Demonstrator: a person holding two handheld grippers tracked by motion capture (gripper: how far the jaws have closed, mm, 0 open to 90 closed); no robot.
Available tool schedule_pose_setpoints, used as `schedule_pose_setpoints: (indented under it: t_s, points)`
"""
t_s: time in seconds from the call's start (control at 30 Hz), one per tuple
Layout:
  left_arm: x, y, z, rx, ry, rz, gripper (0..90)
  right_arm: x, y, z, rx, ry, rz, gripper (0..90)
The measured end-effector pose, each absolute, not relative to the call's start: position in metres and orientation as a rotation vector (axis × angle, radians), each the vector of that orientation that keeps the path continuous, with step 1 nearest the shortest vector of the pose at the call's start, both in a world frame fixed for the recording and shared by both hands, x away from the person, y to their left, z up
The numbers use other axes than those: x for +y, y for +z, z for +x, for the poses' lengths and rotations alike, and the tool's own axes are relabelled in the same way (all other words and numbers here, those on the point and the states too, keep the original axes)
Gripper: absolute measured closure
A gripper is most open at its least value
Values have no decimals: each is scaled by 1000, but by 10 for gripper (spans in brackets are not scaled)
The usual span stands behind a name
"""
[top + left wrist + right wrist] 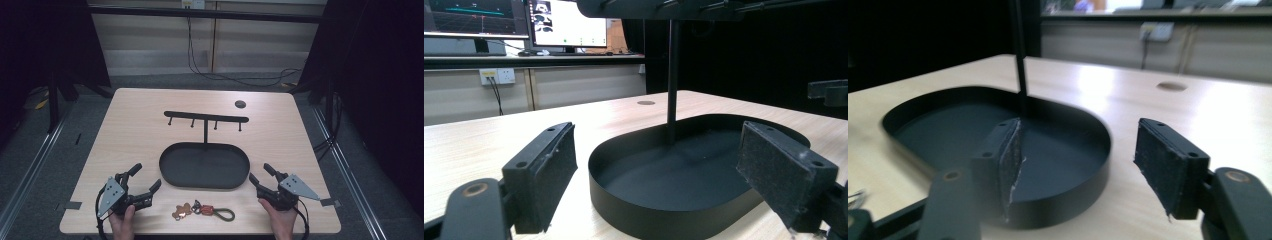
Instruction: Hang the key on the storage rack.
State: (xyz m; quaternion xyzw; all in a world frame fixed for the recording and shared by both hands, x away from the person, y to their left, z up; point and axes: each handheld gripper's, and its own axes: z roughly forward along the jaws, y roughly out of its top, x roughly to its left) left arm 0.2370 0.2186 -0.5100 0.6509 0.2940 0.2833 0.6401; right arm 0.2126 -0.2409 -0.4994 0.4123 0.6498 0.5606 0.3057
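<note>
A black oval tray (pixel 172 177) with an upright post and a crossbar with several hooks (pixel 205 118) stands mid-table. A keychain (pixel 204 210) with a brown charm, a red part and an olive cord loop lies near the front edge. My left gripper (pixel 145 177) rests at the front left of the tray, open and empty. At the tray's front right my right gripper (pixel 261 174) is also open, with nothing between its pads. The left gripper view shows the tray's wall (pixel 634 200) between its fingers (pixel 546 170). The right gripper view shows the tray's rim (pixel 1068 190) past its fingers (pixel 1168 165).
A round dark hole (pixel 240 104) sits in the tabletop at the back right. Bits of tape mark the table's front corners (pixel 73 205). Cables hang along the wall behind the table (pixel 200 65). Monitors (pixel 564 22) stand on a bench in the left gripper view.
</note>
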Motion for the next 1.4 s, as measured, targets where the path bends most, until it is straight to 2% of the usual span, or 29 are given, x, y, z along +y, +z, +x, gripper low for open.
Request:
schedule_pose_setpoints:
  t_s: [0.2,0.6,0.8,1.17,1.23,1.4]
  points:
    - [218,-510,237,670,644,1485,158,-234,-488,216,1887,1524,1112,471]
    - [218,-510,237,670,644,1483,157,-212,-472,230,2119,1532,1097,489]
    - [219,-510,237,668,650,1488,157,-196,-459,236,2226,1449,1098,437]
    - [219,-510,237,668,648,1488,158,-179,-446,250,2485,1331,1055,581]
    - [219,-510,237,668,649,1489,158,-176,-444,252,2531,1320,1038,635]
    - [219,-510,237,668,650,1488,158,-170,-441,254,2619,1254,1020,644]
